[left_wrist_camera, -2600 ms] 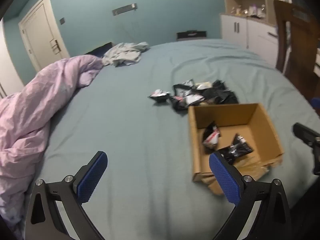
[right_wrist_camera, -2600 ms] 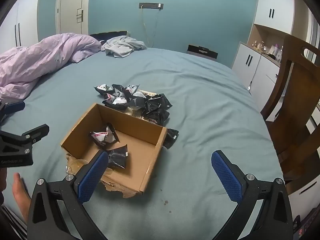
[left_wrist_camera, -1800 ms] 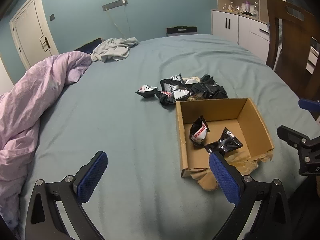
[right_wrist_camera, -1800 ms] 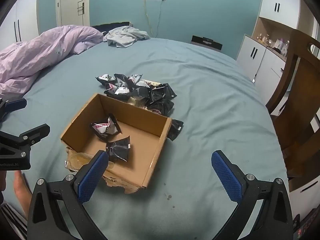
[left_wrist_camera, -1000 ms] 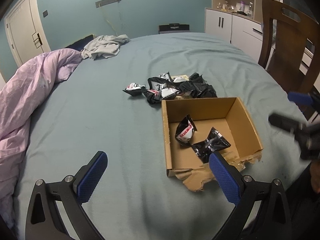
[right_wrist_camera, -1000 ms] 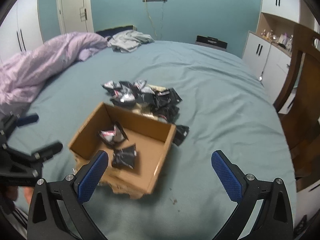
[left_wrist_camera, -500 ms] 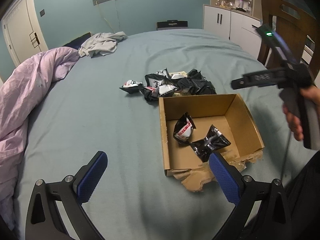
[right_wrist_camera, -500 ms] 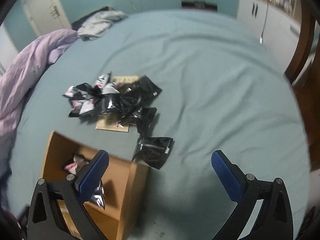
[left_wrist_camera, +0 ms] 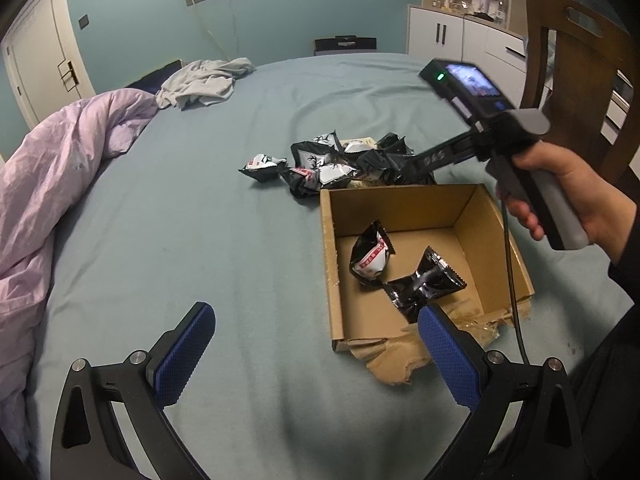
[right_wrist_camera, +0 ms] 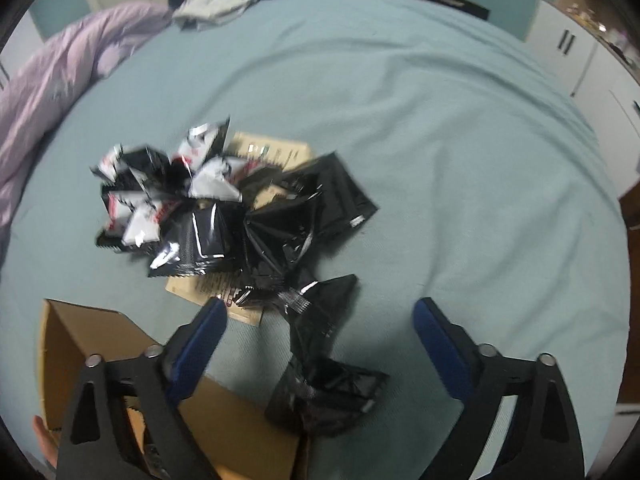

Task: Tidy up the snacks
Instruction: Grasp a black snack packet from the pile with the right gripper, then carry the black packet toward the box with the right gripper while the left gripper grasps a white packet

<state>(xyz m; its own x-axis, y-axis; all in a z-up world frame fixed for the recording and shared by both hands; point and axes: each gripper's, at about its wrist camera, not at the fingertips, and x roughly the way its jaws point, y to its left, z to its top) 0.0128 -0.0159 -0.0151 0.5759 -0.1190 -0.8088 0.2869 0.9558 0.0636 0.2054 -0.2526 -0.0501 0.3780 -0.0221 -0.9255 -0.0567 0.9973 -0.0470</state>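
**Right gripper comes down over the black snack bags**

A pile of small black and white foil snack packets lies on the flat blue-green bed sheet. In the right wrist view the pile sits at about 11 o'clock from the right gripper. One black crinkly packet lies apart from the pile, right between the gripper's blue padded fingers. Its long side runs from 12 o'clock to 6 o'clock, with one end pointing up at the pile. Another black packet lies just below it, close to the box. The right jaws are closing, but the pads are not touching the packet.

The open brown cardboard box sits on the sheet at 7 o'clock in the right wrist view. In the left wrist view it is at 2 o'clock from the left gripper. Two packets lie inside the box. One is a black packet with a white and red label; it stands tilted, its top end pointing to 12 o'clock. The other is a plain shiny black packet, and its long side runs from 8 o'clock to 2 o'clock. The near wall of the box is torn.

The left gripper's blue fingers stand wide apart over bare sheet, with nothing between them. A person's right hand holds the grey handle of the right gripper above the box. A crumpled purple duvet lies at 9 o'clock.
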